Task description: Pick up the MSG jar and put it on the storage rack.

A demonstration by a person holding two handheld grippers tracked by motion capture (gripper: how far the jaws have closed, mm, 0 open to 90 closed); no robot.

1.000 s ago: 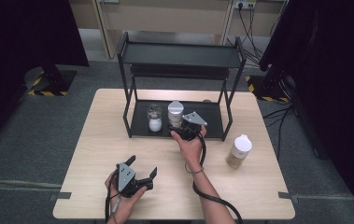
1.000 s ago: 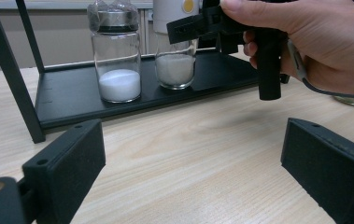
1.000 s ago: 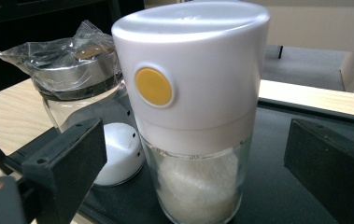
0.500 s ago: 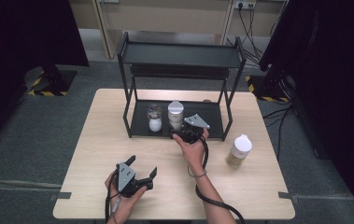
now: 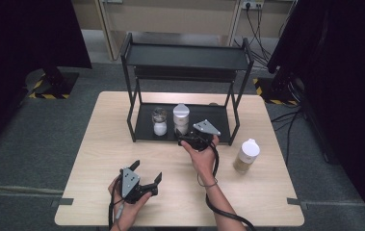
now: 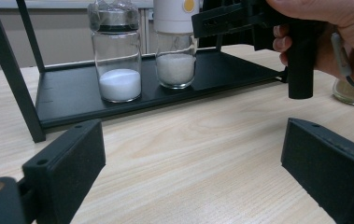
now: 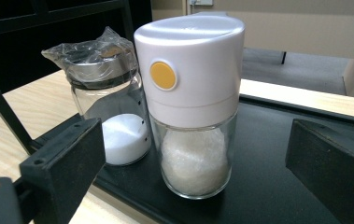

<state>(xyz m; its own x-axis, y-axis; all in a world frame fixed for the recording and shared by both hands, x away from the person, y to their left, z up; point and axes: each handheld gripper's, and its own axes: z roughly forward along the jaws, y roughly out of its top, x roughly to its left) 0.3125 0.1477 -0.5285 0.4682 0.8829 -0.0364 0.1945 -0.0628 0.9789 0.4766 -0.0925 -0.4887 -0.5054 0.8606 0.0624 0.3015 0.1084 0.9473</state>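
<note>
A black two-tier rack [image 5: 185, 57] stands at the back of the wooden table. On its bottom shelf [image 7: 268, 186] are a glass jar [image 5: 160, 121] [image 7: 109, 107] with a plastic-wrapped metal lid and white powder, and a white-capped jar [image 5: 181, 118] [image 7: 191, 93] with an orange button. My right gripper [image 5: 186, 139] [image 7: 195, 163] is open at the shelf's front edge. It points at the white-capped jar, with its jaws apart and clear of the glass. Near the table's front, my left gripper [image 5: 148, 170] [image 6: 193, 168] is open and holds nothing.
A third jar [image 5: 245, 155] with a white cap and tan contents stands on the table right of the rack. The rack's black posts [image 6: 6, 70] frame the shelf. Bare wood lies between the rack and my left gripper.
My right gripper has drawn back slightly from the white-capped jar toward the table's front. The left gripper and the jars have not moved.
</note>
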